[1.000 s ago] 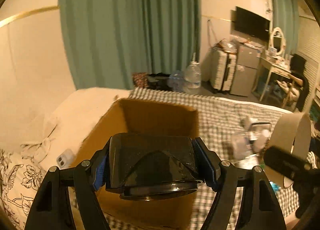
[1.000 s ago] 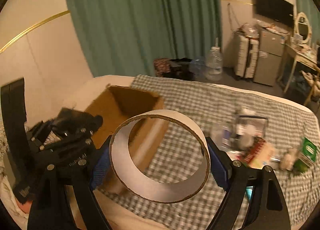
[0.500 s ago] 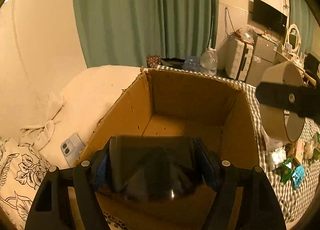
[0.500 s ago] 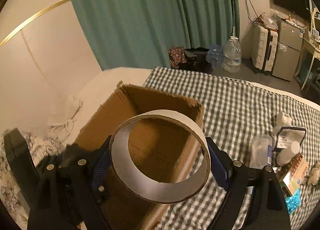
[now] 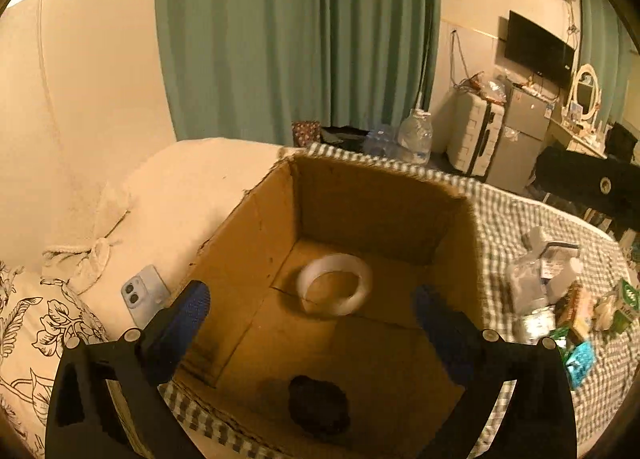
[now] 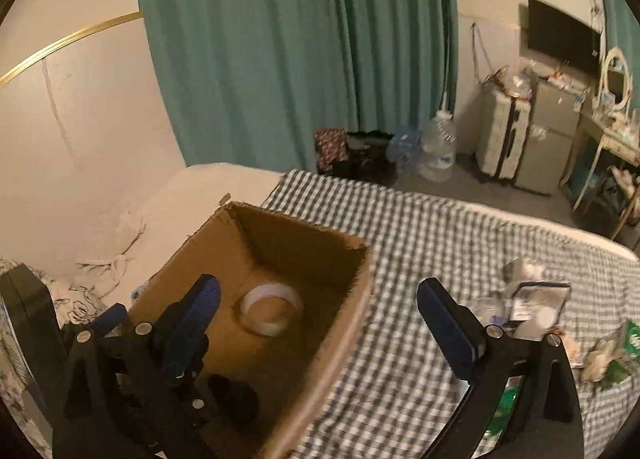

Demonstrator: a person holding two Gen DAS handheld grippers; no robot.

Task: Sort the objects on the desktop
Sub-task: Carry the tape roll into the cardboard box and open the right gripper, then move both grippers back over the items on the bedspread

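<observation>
An open cardboard box (image 5: 256,243) stands on the checked bed cover; it also shows in the right wrist view (image 6: 352,299). Inside it lie a white tape roll (image 5: 335,290) (image 6: 272,309) and a dark object (image 5: 319,405) (image 6: 236,397). My left gripper (image 5: 310,309) is open and empty above the box's near side. My right gripper (image 6: 318,307) is open and empty over the box's right wall. The left gripper's body (image 6: 120,343) shows at the lower left of the right wrist view.
A heap of small items, a clear bottle (image 5: 532,287) and packets (image 5: 580,359), lies on the checked cover (image 6: 420,243) to the right. A phone (image 5: 142,295) lies on the white bedding left of the box. A floral pillow (image 5: 36,331) is at the far left.
Both grippers have opened. The dark object has dropped from my left gripper and the tape roll from my right gripper; both now lie in the box.
</observation>
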